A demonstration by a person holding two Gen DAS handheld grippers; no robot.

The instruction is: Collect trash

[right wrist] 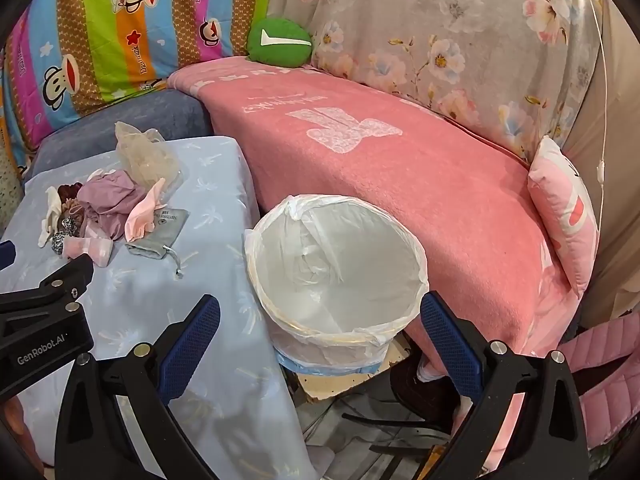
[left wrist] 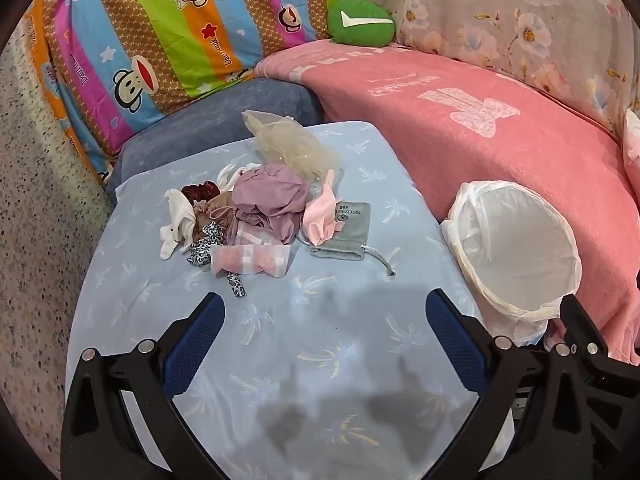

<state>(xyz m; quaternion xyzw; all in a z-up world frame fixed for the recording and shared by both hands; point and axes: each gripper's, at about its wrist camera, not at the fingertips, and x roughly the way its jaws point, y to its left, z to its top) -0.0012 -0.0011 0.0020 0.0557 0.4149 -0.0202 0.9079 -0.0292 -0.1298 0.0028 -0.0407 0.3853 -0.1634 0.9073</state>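
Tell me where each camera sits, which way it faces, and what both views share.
Left wrist: sits on the left claw, looking forward and down over the blue table at the pile of scraps; its own open fingers show, plus part of the right claw at the right edge.
Right wrist: sits on the right claw, facing the lined bin beside the pink sofa; its open fingers show, with the left claw at the left edge.
Shared: table, pile, bin, sofa, green cushion.
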